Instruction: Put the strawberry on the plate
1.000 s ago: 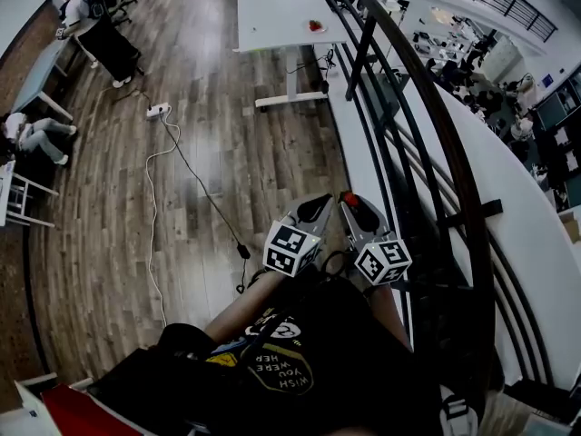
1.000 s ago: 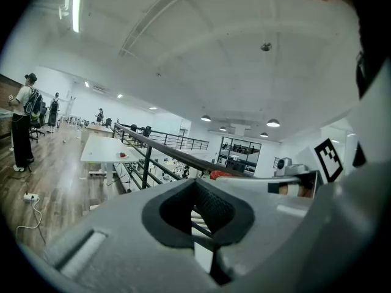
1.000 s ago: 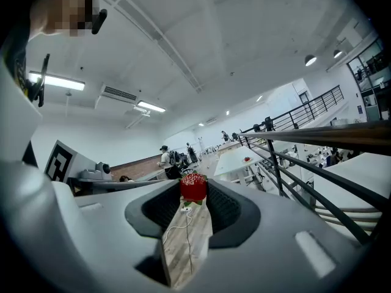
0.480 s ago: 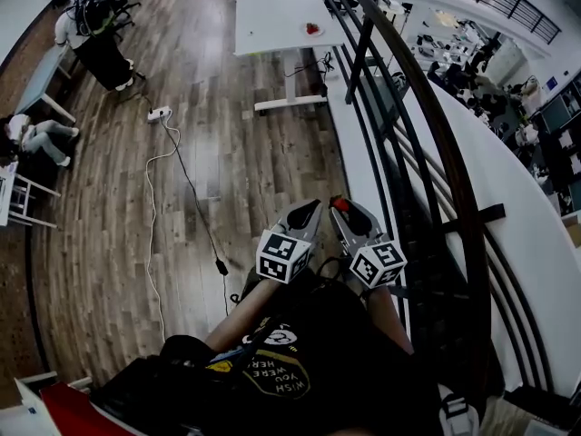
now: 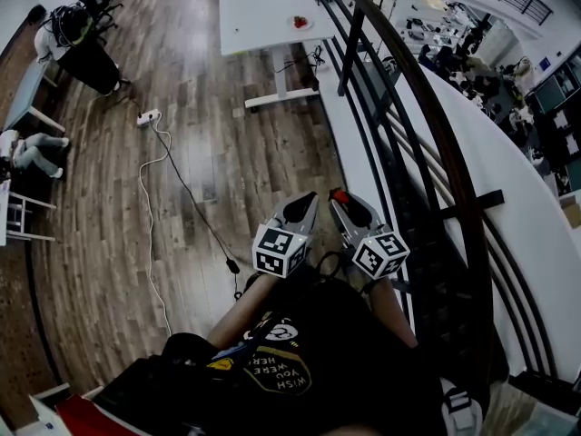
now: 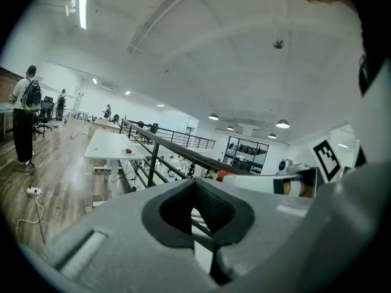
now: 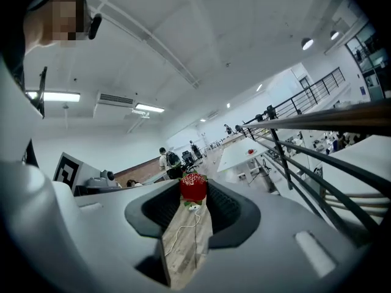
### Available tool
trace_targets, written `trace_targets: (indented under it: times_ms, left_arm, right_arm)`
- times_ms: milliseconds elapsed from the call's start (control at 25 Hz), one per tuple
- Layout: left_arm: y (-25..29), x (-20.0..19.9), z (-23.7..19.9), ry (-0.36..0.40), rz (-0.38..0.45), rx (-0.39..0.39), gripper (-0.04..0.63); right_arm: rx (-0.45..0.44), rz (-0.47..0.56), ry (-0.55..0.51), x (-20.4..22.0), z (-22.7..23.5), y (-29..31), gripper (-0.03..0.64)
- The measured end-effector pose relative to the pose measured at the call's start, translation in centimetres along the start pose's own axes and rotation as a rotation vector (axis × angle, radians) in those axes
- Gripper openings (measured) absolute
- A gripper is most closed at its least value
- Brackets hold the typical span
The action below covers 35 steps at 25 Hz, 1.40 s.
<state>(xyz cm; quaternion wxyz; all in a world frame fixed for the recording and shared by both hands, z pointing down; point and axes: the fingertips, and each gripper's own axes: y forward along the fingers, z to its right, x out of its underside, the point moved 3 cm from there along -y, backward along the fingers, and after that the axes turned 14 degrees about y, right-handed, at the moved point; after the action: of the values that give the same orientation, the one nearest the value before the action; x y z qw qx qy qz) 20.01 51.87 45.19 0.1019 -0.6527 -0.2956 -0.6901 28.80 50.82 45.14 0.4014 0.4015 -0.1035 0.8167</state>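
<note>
The left gripper (image 6: 197,188) has its jaws pressed almost together. Only a thin slit shows between the dark pads, and nothing sits in it. It is held low and close in front of the person's black shirt (image 5: 309,352), pointing ahead and slightly downward over the wooden floor (image 5: 209,153). Its marker cube (image 5: 279,251) faces up toward the head view.

Just to its right, nearly touching it, the right gripper (image 7: 193,195) has its jaws spread wider and pinches the strawberry (image 7: 193,186) at the very tips. The red fruit sits between the two pads with its green leaves hanging under it. This gripper points the same way as the left one, also a little below level, and its own marker cube (image 5: 381,254) lies beside the other. A dark railing (image 5: 408,107) curves past on the right.

Far ahead stands a white surface (image 5: 259,7), well apart from both grippers. On it, near its right edge, is the plate (image 5: 306,24), with a small red thing (image 5: 299,22) on it that is too small to identify.

Both hands are hidden under the cubes, and only part of the left forearm shows below. The shirt covers the near floor, and the far end of the surface is cut off at the top of the head view.
</note>
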Motion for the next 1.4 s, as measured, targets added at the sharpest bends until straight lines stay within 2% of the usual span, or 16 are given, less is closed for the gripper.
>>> trace_targets:
  times_ms: [280,440,560,760,1000,1240,1400]
  left_arm:
    - [2.5,-2.5,-6.5,0.02,0.035,0.02,0.0]
    - [3.5,-2.5,-9.5,0.02,0.036,0.041,0.0]
    - [3.5,-1.8,-10.5,0.007,0.029,0.062,0.0]
    - [4.4,-1.0,-13.4,-0.05,0.011,0.048,0.0]
    - [7.6,-2.4,-14.8,-0.062,0.015,0.073,0.0]
    - [11.8,-4.6,-16.4,-0.017,0.038,0.07,0.0]
    - [14.2,-5.5,-17.7,0.026,0.036,0.001,0.0]
  right_arm:
    - [0.02,0.019,-0.019,-2.3,-0.5,6.4,0.138]
    - [0.033,0.018,-0.026,-2.9,-0.4,9.8,0.138]
    - [0.048,0.016,-0.027,-2.6,-0.7,11.0,0.138]
    - [0.051,0.005,-0.001,-2.7,-0.1,13.0,0.138]
    - [0.047,-0.022,-0.002,-4.6,1.9,16.1,0.138]
    - [0.018,-0.013,-0.034,-8.9,4.3,18.7,0.138]
    - [-0.004,-0.011,-0.059,-11.2,6.1,20.2,0.138]
